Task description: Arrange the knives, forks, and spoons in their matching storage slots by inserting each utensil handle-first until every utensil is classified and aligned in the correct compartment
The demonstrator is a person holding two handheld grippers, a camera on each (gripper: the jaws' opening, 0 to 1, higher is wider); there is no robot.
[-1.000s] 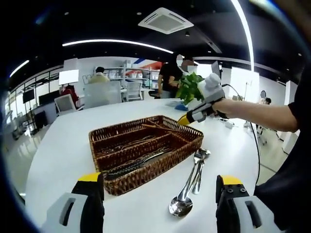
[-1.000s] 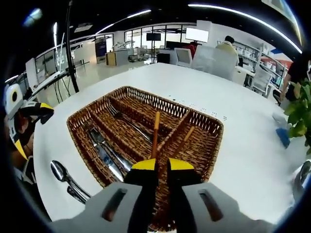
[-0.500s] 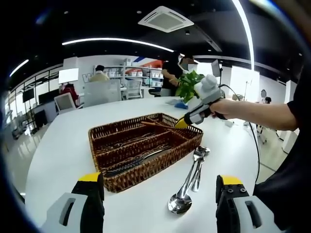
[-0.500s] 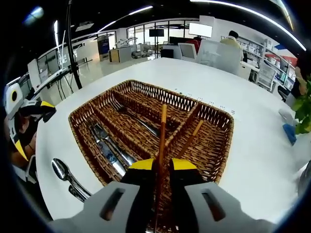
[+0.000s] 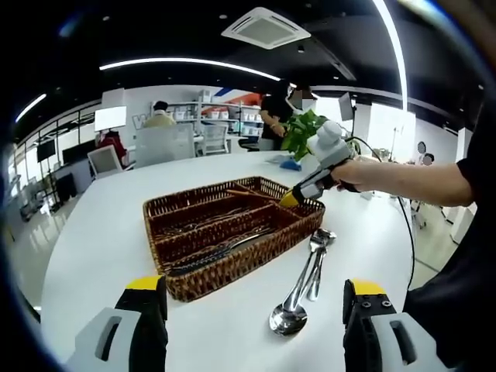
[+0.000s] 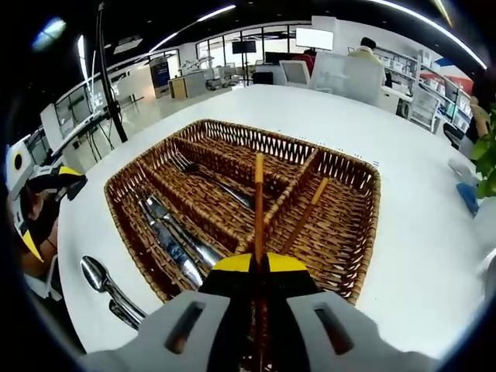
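Right gripper view: the right gripper (image 6: 259, 263) is clenched on a wooden chopstick (image 6: 259, 203), held over a wicker cutlery tray (image 6: 147, 159) on a white table (image 6: 403, 256). A second chopstick (image 6: 304, 215) lies in the tray's end compartment, forks (image 6: 205, 186) and knives (image 6: 172, 239) in the long slots (side by side). Left gripper view: the left gripper (image 5: 248, 306) hangs released, and two spoons (image 5: 304, 283) lie just beside the tray.

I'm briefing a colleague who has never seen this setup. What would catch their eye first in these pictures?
First, the brown wicker tray in the middle of the white table, with dividers and metal cutlery lying in its long slots. Next, the right gripper, shut on a thin orange-brown stick that points out over the tray. Two shiny spoons lie on the table beside the tray, ahead of the open left gripper.
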